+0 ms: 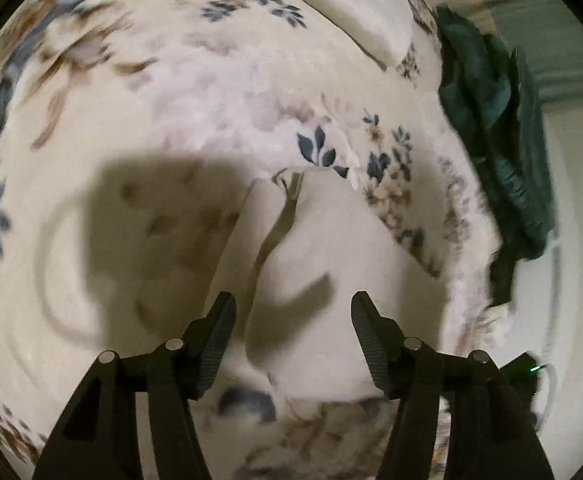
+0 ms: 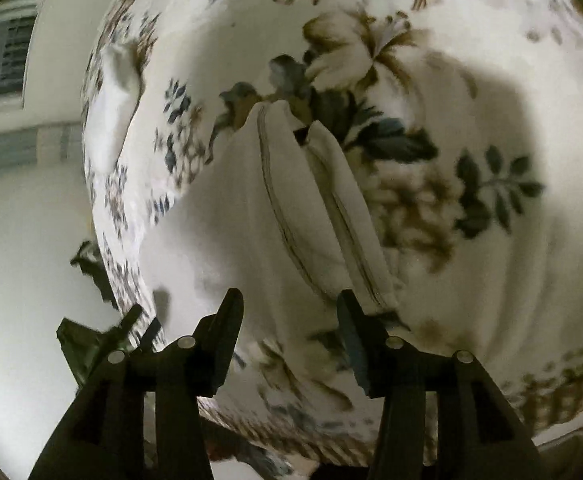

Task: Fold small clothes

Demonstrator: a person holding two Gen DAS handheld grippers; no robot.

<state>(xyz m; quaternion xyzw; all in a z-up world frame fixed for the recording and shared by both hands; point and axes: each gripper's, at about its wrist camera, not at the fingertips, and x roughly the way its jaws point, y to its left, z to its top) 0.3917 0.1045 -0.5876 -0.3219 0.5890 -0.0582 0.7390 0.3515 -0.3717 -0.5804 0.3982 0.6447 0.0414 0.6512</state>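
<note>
A small white garment (image 1: 323,256) lies partly folded on a floral blanket (image 1: 171,100). In the left wrist view my left gripper (image 1: 293,312) is open just above its near part, a finger on each side. In the right wrist view the same white garment (image 2: 251,220) lies lengthwise with two stitched hems running away from me. My right gripper (image 2: 289,308) is open over its near end and holds nothing.
A second folded white cloth (image 1: 367,12) lies at the far edge of the blanket, also seen in the right wrist view (image 2: 111,104). A dark green garment (image 1: 495,120) hangs off the blanket's right edge. White floor (image 2: 19,260) lies beyond the blanket (image 2: 471,100).
</note>
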